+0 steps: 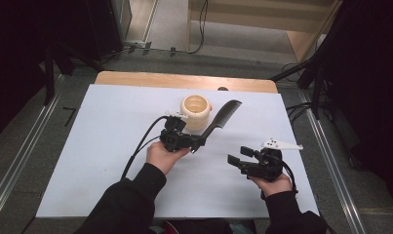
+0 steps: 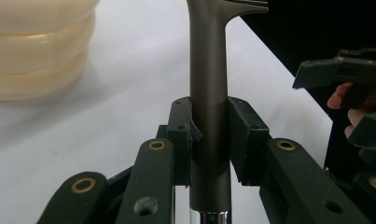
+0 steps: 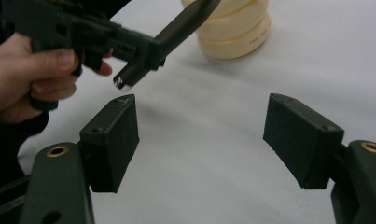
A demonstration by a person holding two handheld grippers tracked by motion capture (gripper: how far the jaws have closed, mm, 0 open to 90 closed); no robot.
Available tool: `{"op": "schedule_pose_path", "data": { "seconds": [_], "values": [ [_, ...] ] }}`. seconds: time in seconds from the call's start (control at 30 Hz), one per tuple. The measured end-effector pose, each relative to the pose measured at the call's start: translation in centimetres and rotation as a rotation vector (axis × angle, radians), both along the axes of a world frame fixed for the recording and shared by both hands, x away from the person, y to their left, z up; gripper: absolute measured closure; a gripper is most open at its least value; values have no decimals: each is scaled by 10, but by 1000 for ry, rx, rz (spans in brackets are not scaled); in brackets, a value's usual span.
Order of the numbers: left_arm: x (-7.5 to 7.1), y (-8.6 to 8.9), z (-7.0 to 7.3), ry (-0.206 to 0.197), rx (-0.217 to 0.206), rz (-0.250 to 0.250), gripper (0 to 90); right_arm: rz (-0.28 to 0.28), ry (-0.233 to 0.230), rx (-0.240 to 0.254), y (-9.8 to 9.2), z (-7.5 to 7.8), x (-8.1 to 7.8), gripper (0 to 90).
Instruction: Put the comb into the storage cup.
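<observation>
Where grey floor rings it, white table; left claw clamping comb, right claw wide.

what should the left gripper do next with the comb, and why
Probably carry the comb the short way over the cream ribbed cup and lower it in. The left gripper clamps the comb's handle, its teeth end already beside the cup's open mouth. The right gripper waits open, holding nothing.

Comb handle between clamped pads
</observation>
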State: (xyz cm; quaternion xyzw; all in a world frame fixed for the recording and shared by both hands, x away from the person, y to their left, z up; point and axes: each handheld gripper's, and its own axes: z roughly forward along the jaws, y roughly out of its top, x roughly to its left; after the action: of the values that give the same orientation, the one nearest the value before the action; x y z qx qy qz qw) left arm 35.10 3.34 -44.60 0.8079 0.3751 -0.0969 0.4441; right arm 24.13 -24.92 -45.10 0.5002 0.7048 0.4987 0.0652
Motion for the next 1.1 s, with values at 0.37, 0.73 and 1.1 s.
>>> {"op": "schedule_pose_path", "data": {
  "seconds": [0.37, 0.73, 1.1],
  "values": [
    [-5, -18, -10, -7, -7, -1, 727, -98, 7, 75, -7, -1, 12, 252],
    [-14, -29, -16, -36, -17, 2, 726, -145, -3, 106, 1, -3, 24, 262],
    [-20, -38, -19, -35, -39, -6, 727, -168, 50, 153, 8, -10, 35, 311]
  ]
}}
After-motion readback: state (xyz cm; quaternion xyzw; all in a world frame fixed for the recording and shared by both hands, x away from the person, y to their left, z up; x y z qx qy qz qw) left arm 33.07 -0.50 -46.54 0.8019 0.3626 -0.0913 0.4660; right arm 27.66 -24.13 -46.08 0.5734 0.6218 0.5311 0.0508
